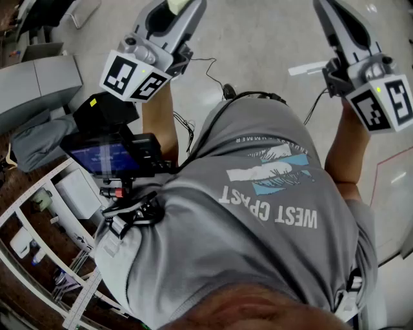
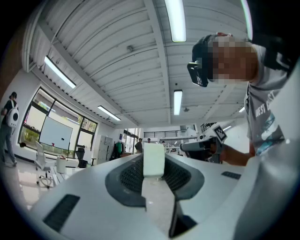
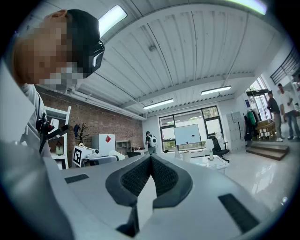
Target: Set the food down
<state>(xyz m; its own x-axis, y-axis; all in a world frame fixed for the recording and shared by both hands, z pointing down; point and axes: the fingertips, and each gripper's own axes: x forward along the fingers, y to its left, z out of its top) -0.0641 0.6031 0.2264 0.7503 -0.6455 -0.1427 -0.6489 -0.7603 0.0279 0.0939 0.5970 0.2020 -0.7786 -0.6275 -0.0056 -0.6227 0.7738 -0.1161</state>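
Observation:
A pale, cream-coloured block of food [image 2: 153, 158] sits upright between the tips of my left gripper [image 2: 153, 161], which is shut on it. In the head view that gripper [image 1: 171, 16] is raised at the upper left, with the pale food [image 1: 173, 4] showing at its tip by the top edge. My right gripper [image 1: 337, 11] is raised at the upper right. Its jaws meet at the tip [image 3: 151, 160] with nothing between them. Both grippers point upward and outward, away from any surface.
The head view looks down on the person's grey T-shirt [image 1: 271, 213] and a black screen unit [image 1: 113, 155] at the waist. A white shelf frame [image 1: 39, 213] and grey cabinet [image 1: 39, 84] stand left. A cable [image 1: 213, 71] lies on the pale floor. People and office chairs stand far off.

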